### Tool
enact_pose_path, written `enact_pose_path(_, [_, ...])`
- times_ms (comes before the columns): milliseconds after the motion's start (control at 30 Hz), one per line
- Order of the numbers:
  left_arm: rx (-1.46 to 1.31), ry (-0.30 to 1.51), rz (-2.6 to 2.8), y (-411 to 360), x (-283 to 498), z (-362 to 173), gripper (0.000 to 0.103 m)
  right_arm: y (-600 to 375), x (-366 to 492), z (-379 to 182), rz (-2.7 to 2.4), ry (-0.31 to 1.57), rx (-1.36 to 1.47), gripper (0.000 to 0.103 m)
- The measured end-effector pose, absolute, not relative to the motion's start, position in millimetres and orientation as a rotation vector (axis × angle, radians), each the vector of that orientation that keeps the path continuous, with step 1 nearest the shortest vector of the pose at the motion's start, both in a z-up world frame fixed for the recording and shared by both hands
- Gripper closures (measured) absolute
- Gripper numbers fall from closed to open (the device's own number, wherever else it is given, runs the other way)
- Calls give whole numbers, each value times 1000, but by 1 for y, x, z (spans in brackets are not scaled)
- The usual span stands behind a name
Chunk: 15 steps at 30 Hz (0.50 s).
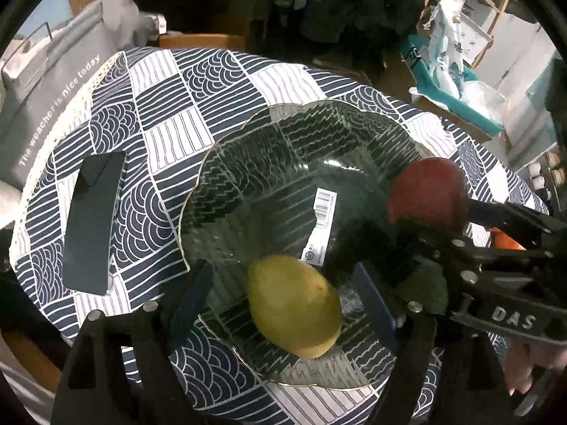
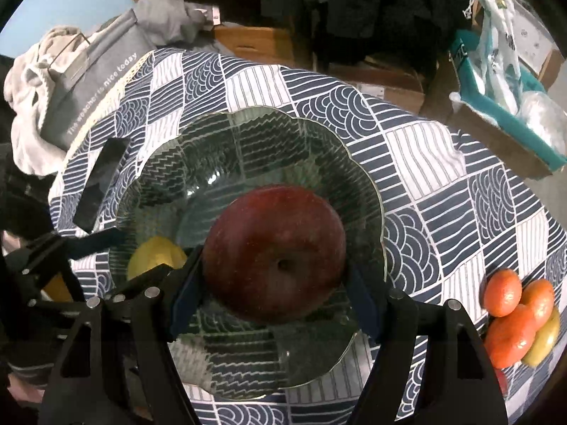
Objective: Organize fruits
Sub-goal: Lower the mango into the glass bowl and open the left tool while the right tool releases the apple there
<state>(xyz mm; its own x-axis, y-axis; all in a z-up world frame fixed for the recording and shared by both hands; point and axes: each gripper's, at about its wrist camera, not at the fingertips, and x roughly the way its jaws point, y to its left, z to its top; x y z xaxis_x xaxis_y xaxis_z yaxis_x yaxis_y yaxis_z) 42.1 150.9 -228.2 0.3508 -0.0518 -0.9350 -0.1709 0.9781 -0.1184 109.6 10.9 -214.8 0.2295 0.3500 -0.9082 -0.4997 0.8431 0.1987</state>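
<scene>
Cloth: we see a navy-and-white patterned tablecloth [image 1: 170,113].
Phone: dark, flat on it [image 1: 94,221].
Bag: grey, lettered, at the cloth's edge [image 1: 53,81].

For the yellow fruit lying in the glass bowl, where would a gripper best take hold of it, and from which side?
Grip the yellow fruit across its narrow middle, coming from above. It lies on its side in the glass bowl, long axis slanting, so fingers should straddle the short width. The bowl's raised wall blocks a low side approach. The left gripper already brackets it that way, pads apparently clear of it.
</scene>
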Motion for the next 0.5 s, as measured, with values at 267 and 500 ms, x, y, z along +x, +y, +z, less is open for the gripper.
enact_pose_path(267, [-196, 1228, 73, 148, 42, -228, 20, 13, 107, -222, 614, 1252, -124, 28])
enact_pose_path(500, [-187, 1220, 69, 145, 41, -225, 20, 8, 107, -224, 610, 1267, -100, 27])
